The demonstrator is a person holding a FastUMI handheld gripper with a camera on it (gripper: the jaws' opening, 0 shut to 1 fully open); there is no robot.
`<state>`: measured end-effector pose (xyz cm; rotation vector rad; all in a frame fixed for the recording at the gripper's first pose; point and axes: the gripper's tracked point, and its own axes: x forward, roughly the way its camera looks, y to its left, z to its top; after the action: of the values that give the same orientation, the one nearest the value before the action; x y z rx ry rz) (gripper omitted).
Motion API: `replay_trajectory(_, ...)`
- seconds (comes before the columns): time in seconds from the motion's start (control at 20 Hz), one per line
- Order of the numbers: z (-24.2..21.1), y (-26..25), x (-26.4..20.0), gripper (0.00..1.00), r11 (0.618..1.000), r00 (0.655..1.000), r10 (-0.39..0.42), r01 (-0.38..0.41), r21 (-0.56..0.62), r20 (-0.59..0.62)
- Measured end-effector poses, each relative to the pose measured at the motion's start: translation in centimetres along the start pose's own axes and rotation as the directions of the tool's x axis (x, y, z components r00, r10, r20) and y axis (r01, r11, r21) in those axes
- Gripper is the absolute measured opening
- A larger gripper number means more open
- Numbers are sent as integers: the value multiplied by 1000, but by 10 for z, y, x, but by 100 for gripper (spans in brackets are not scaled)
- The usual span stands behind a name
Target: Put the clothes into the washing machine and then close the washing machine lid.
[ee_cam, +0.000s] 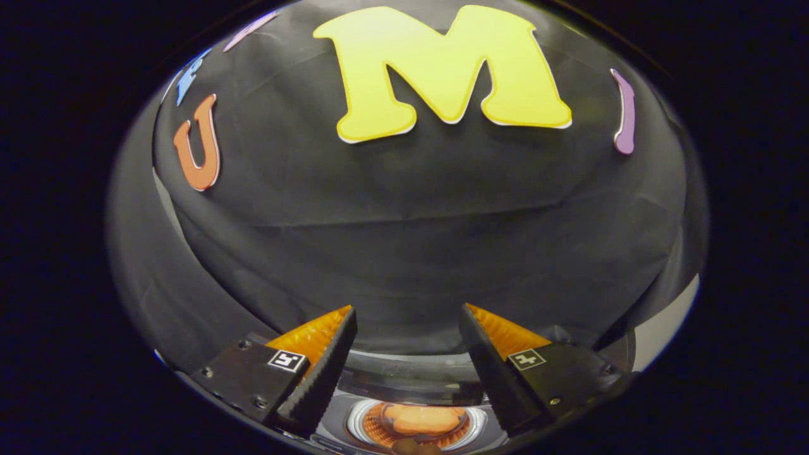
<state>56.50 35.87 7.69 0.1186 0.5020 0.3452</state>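
The scene is being viewed through a fisheye camera carried on the gripper (407,328), facing forward along its two fingers (319,373), which are being held apart low in the view. The lens is being aimed mostly level at the booth's black cloth wall (404,240), fairly near. The washing machine (414,382) is being looked down on from just above, between the fingers, with orange clothes (420,418) inside its drum.

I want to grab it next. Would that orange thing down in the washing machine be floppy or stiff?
Probably floppy: the orange cloth lies bunched in the drum, so it may sag. Likely light. The open gripper holds nothing.
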Motion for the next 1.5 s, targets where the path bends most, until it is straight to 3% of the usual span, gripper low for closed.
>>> replay_trajectory(0.3, -26, -8, 9, 100, 999, 997, -50, 49, -22, -59)
replay_trajectory(0.7, -36, -8, 7, 100, 1000, 997, -23, 24, 19, -75)
replay_trajectory(1.5, -47, -3, -16, 100, 1000, 1000, -23, 23, 6, -13)
